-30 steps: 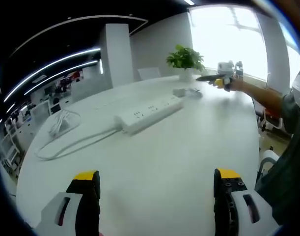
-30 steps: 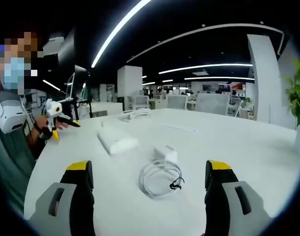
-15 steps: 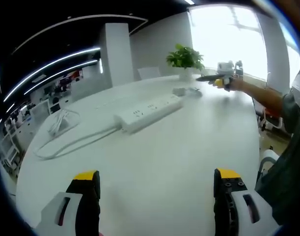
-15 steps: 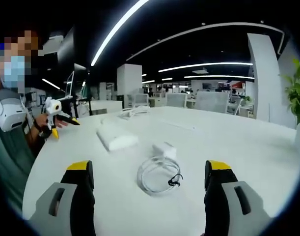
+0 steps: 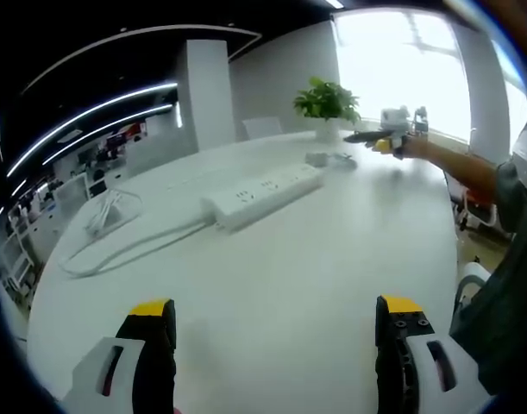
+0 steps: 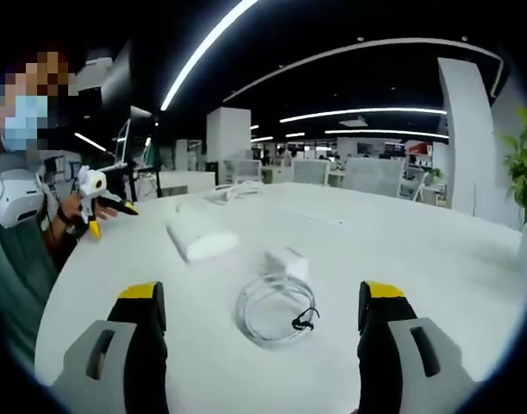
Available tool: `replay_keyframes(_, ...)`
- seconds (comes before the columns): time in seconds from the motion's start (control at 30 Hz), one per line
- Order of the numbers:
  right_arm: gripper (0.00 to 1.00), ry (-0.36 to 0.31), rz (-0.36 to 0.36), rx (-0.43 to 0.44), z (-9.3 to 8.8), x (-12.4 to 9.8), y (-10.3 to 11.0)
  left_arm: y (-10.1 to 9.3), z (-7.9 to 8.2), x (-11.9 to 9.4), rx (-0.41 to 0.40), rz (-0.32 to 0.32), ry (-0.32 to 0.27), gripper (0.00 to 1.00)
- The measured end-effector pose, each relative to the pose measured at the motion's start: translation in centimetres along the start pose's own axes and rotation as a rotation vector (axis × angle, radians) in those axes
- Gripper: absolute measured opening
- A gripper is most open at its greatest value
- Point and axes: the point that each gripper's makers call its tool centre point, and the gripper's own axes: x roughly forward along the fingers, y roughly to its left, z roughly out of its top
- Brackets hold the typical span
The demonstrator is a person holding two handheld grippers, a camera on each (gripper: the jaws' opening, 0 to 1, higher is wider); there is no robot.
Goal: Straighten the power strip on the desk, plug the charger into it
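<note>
A white desk (image 5: 315,259) stretches ahead in the left gripper view; the left gripper (image 5: 272,345) hangs above its bare near part, jaws spread wide and holding nothing; a white power strip (image 5: 263,193) lies at a slant farther off, its cable (image 5: 116,254) trailing left; a potted plant (image 5: 326,103) stands beyond. In the right gripper view, the right gripper (image 6: 261,341) is also spread wide and empty; just ahead of it the white charger (image 6: 286,261) rests on the desk, touching its coiled cord (image 6: 272,315); the power strip lies behind it, well apart from both grippers.
</note>
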Motion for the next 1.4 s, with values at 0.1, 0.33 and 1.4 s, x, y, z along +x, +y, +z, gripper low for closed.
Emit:
replay_keyframes(0.1, 0.93, 0.006, 0.006, 0.005, -0.1, 0.3, -0.2, 0.1, -0.1, 0.0, -0.002, 0.003, 0.002, 0.99)
replay_keyframes(0.33, 0.93, 0.010, 0.007, 0.004, -0.1, 0.9, -0.5, 0.5, -0.4, -0.1, -0.015, 0.014, -0.002, 0.99)
replay_keyframes(1.4, 0.91, 0.042, 0.044, 0.011, -0.5, 4.4, -1.3, 2.0, -1.1, -1.0, -0.034, 0.043, -0.006, 0.99)
